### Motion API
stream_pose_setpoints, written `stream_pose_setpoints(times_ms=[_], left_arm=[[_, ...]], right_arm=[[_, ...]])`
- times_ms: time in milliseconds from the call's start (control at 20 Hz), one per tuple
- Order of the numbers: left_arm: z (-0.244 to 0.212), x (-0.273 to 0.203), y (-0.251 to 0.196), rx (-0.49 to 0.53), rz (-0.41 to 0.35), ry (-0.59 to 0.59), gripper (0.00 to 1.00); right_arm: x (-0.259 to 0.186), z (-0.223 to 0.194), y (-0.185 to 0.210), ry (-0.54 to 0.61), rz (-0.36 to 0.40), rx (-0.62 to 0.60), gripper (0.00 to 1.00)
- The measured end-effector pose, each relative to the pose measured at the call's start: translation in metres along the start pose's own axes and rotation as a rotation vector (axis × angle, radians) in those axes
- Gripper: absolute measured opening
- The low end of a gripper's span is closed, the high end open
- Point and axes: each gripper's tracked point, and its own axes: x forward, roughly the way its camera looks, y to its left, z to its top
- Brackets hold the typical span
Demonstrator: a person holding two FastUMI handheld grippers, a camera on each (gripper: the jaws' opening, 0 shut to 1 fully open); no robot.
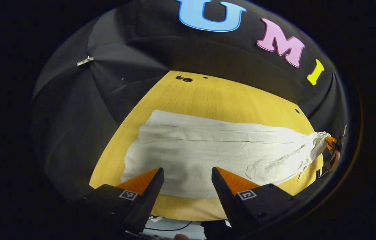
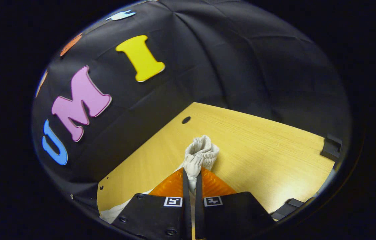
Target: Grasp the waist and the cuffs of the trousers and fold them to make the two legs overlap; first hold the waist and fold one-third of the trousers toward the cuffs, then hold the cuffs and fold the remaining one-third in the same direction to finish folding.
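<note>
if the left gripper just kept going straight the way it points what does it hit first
Probably the trousers: the open left gripper points at their near edge, flat on the table, with nothing between. Depth is hard to judge.

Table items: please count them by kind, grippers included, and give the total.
Trousers: 1
Grippers: 2, the left gripper, open, and the right gripper, shut on the trousers' bunched end
Table: 1
Total: 4

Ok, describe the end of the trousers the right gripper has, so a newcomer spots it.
On the yellow table lie pale trousers. Their gathered, ribbed end bunches up between the right gripper fingers, unlike the flat spread cloth.
</note>
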Motion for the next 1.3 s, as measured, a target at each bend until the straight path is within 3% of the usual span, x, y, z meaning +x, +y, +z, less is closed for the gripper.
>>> stream_pose_setpoints(times_ms=[300, 350, 400, 550, 600, 650, 900, 1100, 1300], left_arm=[[-0.006, 0.004, 0.010, -0.059, -0.005, 0.002, 0.95], [-0.006, 0.004, 0.011, -0.074, -0.010, 0.001, 0.89], [-0.006, 0.005, 0.012, -0.090, -0.013, 0.002, 0.95], [-0.011, 0.009, 0.014, -0.137, -0.021, 0.009, 0.95], [-0.011, 0.009, 0.014, -0.157, -0.024, 0.011, 0.89], [-0.014, 0.010, 0.015, -0.183, -0.028, 0.015, 0.95], [-0.025, 0.010, 0.019, -0.341, -0.057, 0.034, 0.95], [-0.026, 0.012, 0.020, -0.363, -0.059, 0.039, 0.95], [-0.020, 0.013, 0.022, -0.298, -0.048, 0.044, 0.95]], right_arm=[[-0.005, -0.019, 0.092, 0.038, 0.212, -0.213, 0.08], [-0.005, -0.031, 0.111, 0.054, 0.246, -0.255, 0.08], [-0.004, -0.044, 0.129, 0.069, 0.274, -0.303, 0.08], [0.015, -0.096, 0.179, 0.146, 0.358, -0.418, 0.08], [0.021, -0.111, 0.189, 0.174, 0.379, -0.449, 0.08], [0.028, -0.131, 0.193, 0.200, 0.395, -0.485, 0.08], [0.073, -0.176, 0.191, 0.346, 0.433, -0.664, 0.09], [0.093, -0.199, 0.184, 0.441, 0.454, -0.784, 0.08], [0.099, -0.208, 0.174, 0.558, 0.484, -0.928, 0.10]])
